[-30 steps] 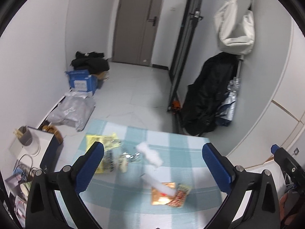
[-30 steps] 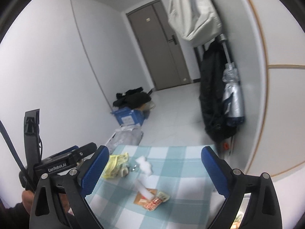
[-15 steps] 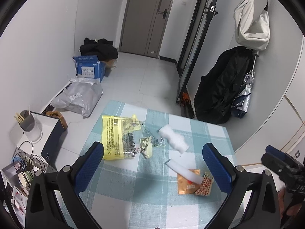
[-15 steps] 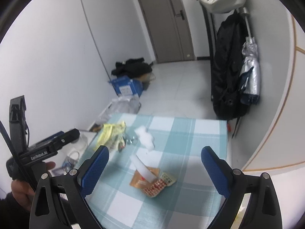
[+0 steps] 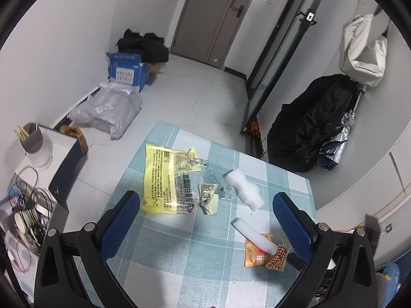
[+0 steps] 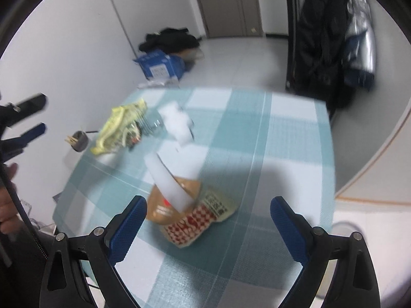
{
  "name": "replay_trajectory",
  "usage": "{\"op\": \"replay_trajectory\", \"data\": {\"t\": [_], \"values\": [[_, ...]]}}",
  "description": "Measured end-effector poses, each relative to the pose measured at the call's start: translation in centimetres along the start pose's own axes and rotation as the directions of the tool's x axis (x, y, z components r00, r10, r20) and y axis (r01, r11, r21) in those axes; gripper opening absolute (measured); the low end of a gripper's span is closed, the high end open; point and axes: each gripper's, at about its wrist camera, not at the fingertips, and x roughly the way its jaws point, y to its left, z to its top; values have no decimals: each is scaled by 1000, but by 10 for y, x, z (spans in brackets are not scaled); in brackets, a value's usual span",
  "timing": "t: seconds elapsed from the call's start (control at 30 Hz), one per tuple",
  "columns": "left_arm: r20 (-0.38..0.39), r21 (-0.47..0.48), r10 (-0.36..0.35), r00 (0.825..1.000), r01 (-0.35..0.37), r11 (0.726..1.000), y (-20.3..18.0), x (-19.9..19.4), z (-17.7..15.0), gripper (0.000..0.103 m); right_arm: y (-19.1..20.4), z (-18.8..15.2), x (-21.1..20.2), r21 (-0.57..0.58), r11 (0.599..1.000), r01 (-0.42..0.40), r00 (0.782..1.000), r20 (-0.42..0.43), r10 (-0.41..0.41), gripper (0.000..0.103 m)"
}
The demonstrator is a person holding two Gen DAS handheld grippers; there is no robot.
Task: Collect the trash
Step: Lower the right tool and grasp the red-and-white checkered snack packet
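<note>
in the left wrist view, the left gripper [image 5: 206, 215] is held above a table covered with a checked cloth [image 5: 179, 251], and its blue jaws are seen wide apart with nothing between them. the trash is spread on the cloth: a large yellow wrapper [image 5: 164, 179] lies at the left, a small crumpled foil wrapper [image 5: 207, 197] is just beside it, and a white foam piece [image 5: 244, 189] is placed near the far right. closer to the camera, a white strip [image 5: 254, 236] rests across a brown packet [image 5: 257, 252], which touches a red patterned packet [image 5: 278, 256].

in the right wrist view, which is blurred, the right gripper [image 6: 208, 220] is also shown with its jaws wide apart and empty. the brown packet [image 6: 164, 205], the white strip [image 6: 169, 182] and the red patterned packet [image 6: 197, 223] are seen just in front of it, between the jaws. the yellow wrapper [image 6: 118, 125] and the foam piece [image 6: 177, 123] lie further away on the cloth [image 6: 269, 166]. at the left edge a hand [image 6: 7, 205] is seen.
</note>
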Motion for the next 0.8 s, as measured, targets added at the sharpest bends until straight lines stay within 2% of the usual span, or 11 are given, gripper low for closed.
{"op": "replay_trajectory", "data": {"t": [0.13,0.2,0.27,0.4,0.47,0.53,0.63,0.8], "values": [[-21,-4,18,1000,-18,1000,4,8,1,101,-1,-2,14,12,1000,28,999,-43,-27,92],[-18,18,35,999,-35,999,4,9,1,101,-2,-3,22,13,999,34,997,-64,-33,85],[-23,25,39,999,-38,999,5,10,-1,101,-1,-3,28,8,999,31,996,-86,-30,72],[-40,14,44,998,-44,999,11,11,-2,101,6,-7,28,-37,999,34,996,-87,-37,60],[-44,9,46,998,-46,999,13,12,-2,101,9,-8,27,-58,997,44,995,-82,-48,43],[-46,6,49,998,-49,999,14,12,-1,101,13,-10,26,-87,996,34,995,-89,-42,32],[-43,6,51,998,-50,999,14,12,0,101,18,-13,25,-129,991,16,993,-111,-30,19],[-32,-1,52,998,-52,999,16,8,1,101,22,-17,22,-153,988,-1,991,-135,-20,17]]}}
